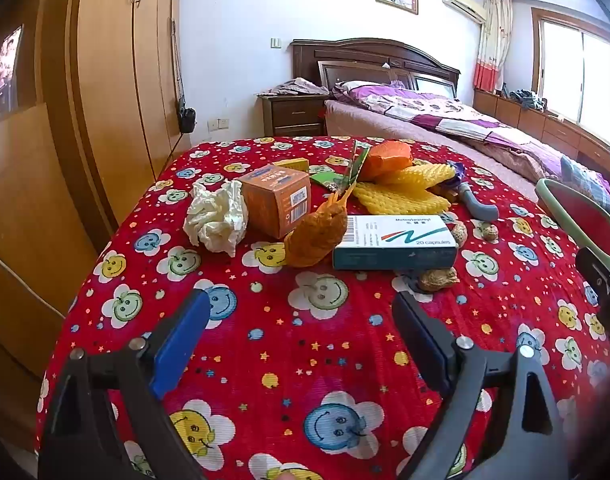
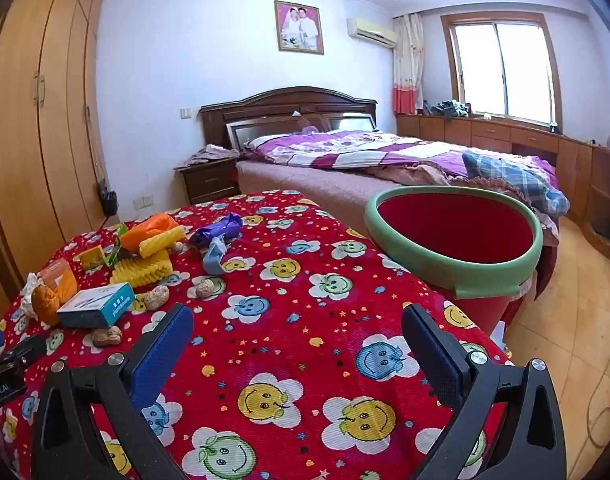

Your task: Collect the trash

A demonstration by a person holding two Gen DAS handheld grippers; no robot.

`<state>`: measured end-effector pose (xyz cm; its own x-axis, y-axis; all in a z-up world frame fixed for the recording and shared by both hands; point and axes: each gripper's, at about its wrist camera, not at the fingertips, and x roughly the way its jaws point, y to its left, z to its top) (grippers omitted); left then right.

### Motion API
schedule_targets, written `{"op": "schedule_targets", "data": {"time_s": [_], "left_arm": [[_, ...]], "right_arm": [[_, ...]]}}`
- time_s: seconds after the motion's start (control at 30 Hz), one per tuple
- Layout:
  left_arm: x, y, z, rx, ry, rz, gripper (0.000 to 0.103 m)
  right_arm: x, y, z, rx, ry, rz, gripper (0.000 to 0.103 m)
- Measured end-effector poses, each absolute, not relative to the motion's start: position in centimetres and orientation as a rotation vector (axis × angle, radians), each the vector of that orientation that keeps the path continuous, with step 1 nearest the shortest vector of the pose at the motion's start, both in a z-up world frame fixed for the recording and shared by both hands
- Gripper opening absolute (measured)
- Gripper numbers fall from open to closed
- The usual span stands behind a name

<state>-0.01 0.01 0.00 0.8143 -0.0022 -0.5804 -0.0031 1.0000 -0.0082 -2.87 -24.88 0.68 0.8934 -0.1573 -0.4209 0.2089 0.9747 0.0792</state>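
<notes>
Crumpled white tissue (image 1: 217,216), ribbed yellow foam (image 1: 397,196), rectangular cardboard box (image 1: 393,242)

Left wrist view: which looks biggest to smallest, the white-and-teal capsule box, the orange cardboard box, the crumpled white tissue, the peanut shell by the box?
1. White-and-teal capsule box, widest.
2. Orange cardboard box and crumpled white tissue look alike; not ranked.
3. Peanut shell, clearly smallest.
</notes>
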Motion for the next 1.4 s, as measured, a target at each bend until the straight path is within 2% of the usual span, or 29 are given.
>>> {"op": "schedule_targets", "data": {"time_s": [1.4], "left_arm": [[-0.02,0.00,0.00,-0.008,0.616,0.001,0.092]], "right_arm": [[-2.92,-24.91,0.67,0.117,0.420,-0.192,0.103]]}}
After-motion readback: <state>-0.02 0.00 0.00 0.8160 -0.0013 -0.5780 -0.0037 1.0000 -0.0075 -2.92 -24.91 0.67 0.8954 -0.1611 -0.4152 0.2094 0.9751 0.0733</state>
